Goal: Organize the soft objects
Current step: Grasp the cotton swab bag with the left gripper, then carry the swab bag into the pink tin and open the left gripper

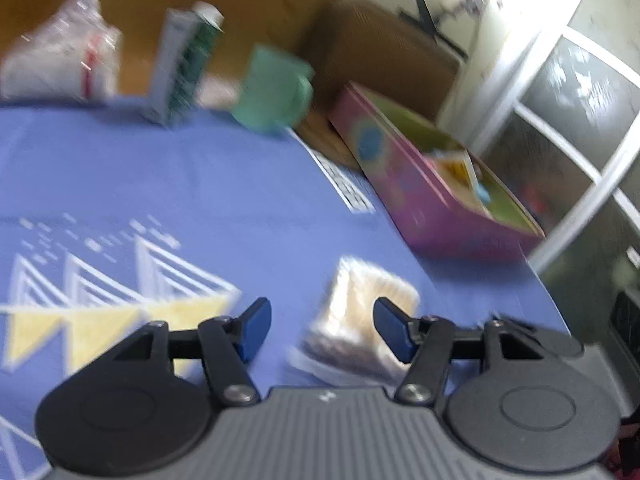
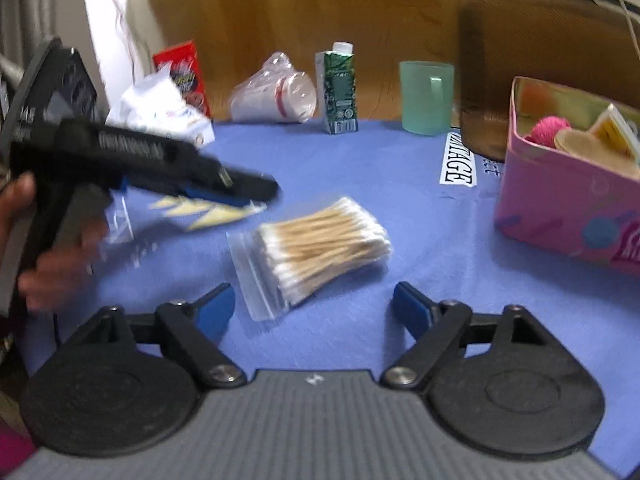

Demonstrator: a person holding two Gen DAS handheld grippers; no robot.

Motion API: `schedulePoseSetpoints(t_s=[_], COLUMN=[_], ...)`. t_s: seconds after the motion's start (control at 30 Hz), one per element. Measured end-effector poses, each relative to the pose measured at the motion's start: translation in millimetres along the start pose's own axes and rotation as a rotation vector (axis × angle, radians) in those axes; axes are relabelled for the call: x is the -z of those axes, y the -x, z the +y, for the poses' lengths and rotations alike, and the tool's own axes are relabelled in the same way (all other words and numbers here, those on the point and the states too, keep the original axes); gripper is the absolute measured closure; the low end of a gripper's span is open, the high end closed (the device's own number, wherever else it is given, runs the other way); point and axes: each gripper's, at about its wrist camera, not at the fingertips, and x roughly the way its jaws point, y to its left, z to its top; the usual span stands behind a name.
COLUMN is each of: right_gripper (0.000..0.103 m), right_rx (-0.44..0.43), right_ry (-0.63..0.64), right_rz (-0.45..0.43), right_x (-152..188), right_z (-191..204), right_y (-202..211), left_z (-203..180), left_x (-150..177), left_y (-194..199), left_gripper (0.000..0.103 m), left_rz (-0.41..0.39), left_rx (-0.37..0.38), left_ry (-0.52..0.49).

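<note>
The bag of cotton swabs (image 2: 316,248) lies flat on the blue cloth (image 2: 360,168), near the middle of the table and well short of the pink box (image 2: 568,216) at the right, which already holds a pink yarn ball (image 2: 550,130) and some flat items; the swabs look like the 1 soft thing not yet put away. The left gripper (image 1: 322,330) stands with its tongs apart and empty, the bag just ahead of them and under the right-hand pad; the right gripper (image 2: 314,312) has its 2 tongs spread wider, also empty, with the bag just in front. I judge the bag to be light and slippery (thin clear plastic, with a loose zip-seal flap at its near-left end); the bundle of sticks inside should be fairly firm across its width yet may shift lengthwise; a hold across the middle of the bundle seems safer than a pinch on the flap, which could slide or tear.
</note>
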Motion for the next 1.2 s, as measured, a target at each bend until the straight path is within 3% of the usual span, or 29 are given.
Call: schedulePoseSetpoints(t_s=[0.1,0.17,0.3,0.5,0.67,0.7,0.73,0.8,0.9,0.97,1.03,1.2], right_gripper=[0.035,0.051,0.065,0.065,0.065,0.065,0.065,0.065,0.063,0.063,0.063,0.063], right_rx=[0.017,0.043,0.105,0.198,0.328,0.341,0.350,0.392,0.527,0.598,0.583,0.552], right_ry=[0.037,0.080,0.088,0.001,-0.034,-0.051,-0.075,-0.112,-0.136,-0.175,-0.222,-0.240], right_rz=[-0.008,-0.021,-0.061,-0.231,-0.309,-0.315,-0.317,-0.305,-0.236,-0.215,-0.245,-0.312], right_x=[2.1,4.8,8.2,-8.4,-30.2,-36.5,-41.9,-59.1,-81.3,-84.9,-74.6,-44.5], right_z=[8.3,13.9,5.7,-35.3,-80.7,-92.6,-104.6,-128.2,-164.4,-182.2,-189.8,-169.4], right_y=[0.2,0.3,7.3,49.5,73.0,73.6,73.8,63.3,34.2,27.3,38.4,59.9], left_z=[-18.0,-22.0,-43.4,-113.9,-166.2,-173.6,-180.2,-191.4,-190.6,-181.7,-172.4,-164.2], left_x=[6.2,5.6,-4.5,-45.7,-84.2,-94.3,-101.9,-118.3,-127.8,-126.9,-121.5,-107.7], left_y=[-3.8,-4.9,-3.3,-18.9,-62.8,-75.3,-86.7,-112.5,-134.6,-133.2,-125.9,-117.8], left_gripper=[0.047,0.052,0.060,0.060,0.059,0.054,0.037,0.015,0.017,0.017,0.017,0.017], left_rz=[-0.008,0.006,-0.002,-0.085,-0.144,-0.167,-0.185,-0.201,-0.178,-0.161,-0.161,-0.142], left_rx=[-0.017,0.002,0.033,0.091,0.117,0.102,0.082,-0.016,-0.118,-0.124,-0.104,-0.146], left_ry=[-0.062,-0.058,-0.075,-0.224,-0.303,-0.298,-0.296,-0.302,-0.270,-0.208,-0.196,-0.234])
